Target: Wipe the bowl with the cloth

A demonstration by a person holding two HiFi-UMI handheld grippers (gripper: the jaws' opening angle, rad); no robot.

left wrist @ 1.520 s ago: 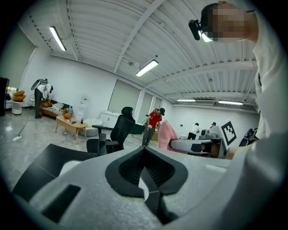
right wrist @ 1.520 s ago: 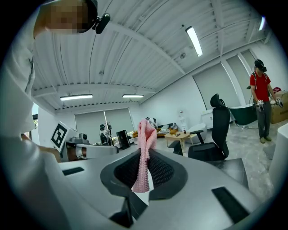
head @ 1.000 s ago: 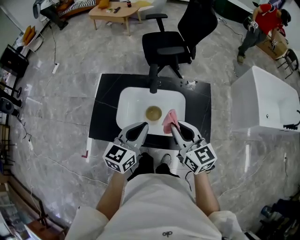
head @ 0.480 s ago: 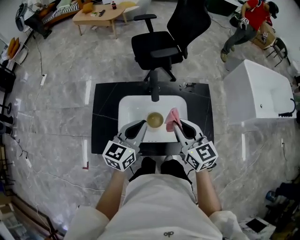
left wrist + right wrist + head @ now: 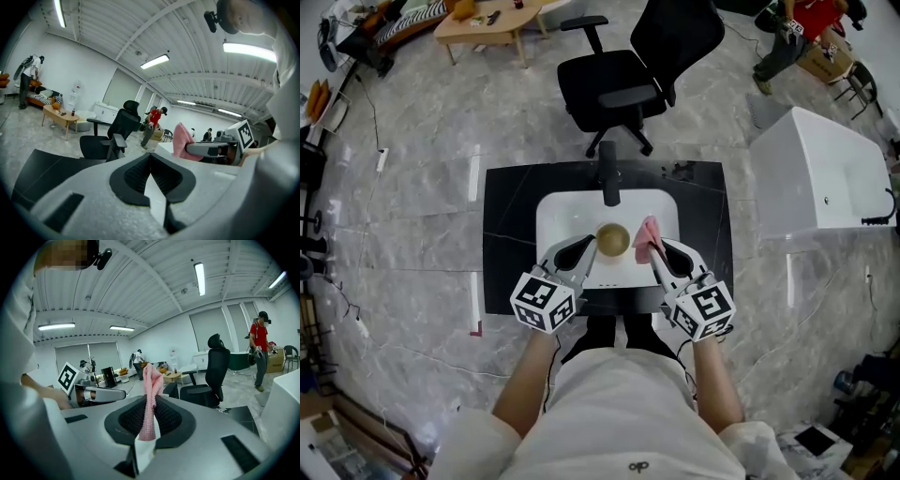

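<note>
Nearest of all, the person's white shirt is filling the bottom of the head view, and both forearms are reaching forward toward the sink. Each hand is carrying a gripper with a marker cube on its near end.

The left gripper is pressing its jaws together with nothing between them. In the head view its tip is pointing at the left side of the bowl, over the near part of the sink. Whether it is touching the bowl cannot be told.

The right gripper is clamping a pink cloth between its jaws. The fabric is standing up out of the pads. In the head view it is hanging over the right half of the sink, just beside the bowl's right edge.

The tan bowl is sitting upright in the middle of the white sink. At the sink's far edge a black faucet is standing, and a black tabletop is surrounding the sink on every side.

Beyond the sink a black office chair is standing on the grey marbled floor. To the right of the sink, well apart from it, a white bathtub is standing. Far beyond the sink to the left, a wooden coffee table is carrying small items. Far beyond it to the right, a person in a red top is bending forward.
</note>
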